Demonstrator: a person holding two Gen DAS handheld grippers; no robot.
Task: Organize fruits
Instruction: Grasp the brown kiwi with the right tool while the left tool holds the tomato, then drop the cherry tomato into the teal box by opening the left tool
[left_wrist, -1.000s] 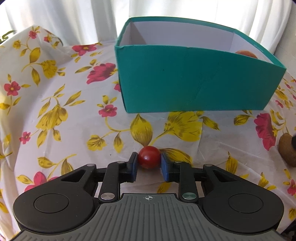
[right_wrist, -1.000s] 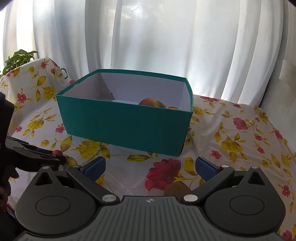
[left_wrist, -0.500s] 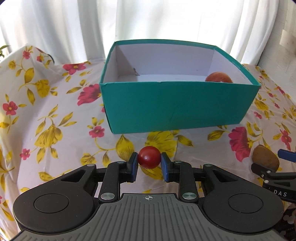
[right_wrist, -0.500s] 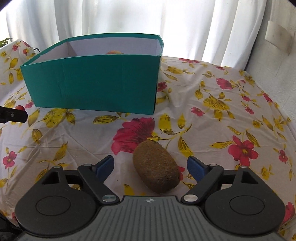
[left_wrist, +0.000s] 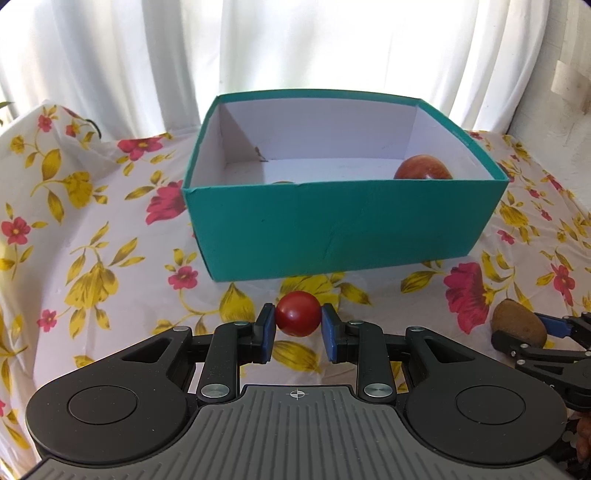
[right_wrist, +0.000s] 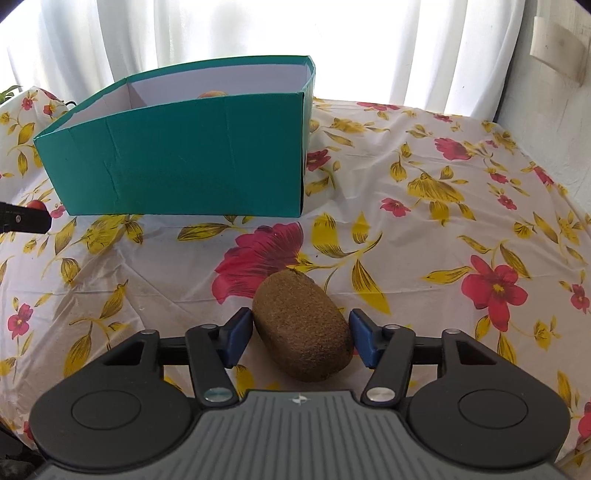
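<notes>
A small round red fruit (left_wrist: 297, 318) hangs a little above the flowered cloth in front of the teal box (left_wrist: 332, 229), and my left gripper (left_wrist: 298, 325) is shut on it. A red apple (left_wrist: 423, 169) lies inside the box at its right end. On the cloth to the right lies a brown kiwi (right_wrist: 301, 328), lengthwise between the blue pads of my right gripper (right_wrist: 299, 336). Those jaws are closing, with the pads close on both sides of the kiwi. The kiwi (left_wrist: 517, 325) also shows at the right edge of the left wrist view.
The teal box (right_wrist: 184, 166) is open-topped with white inner walls, and the top of another fruit (left_wrist: 282, 182) peeks over its near wall. White curtains hang behind the table. A pale wall stands at the right, and the flowered cloth (right_wrist: 461, 229) spreads right of the box.
My left gripper has risen with the red fruit, so the box's inside shows. My right gripper has come down around the kiwi, and its jaws have narrowed.
</notes>
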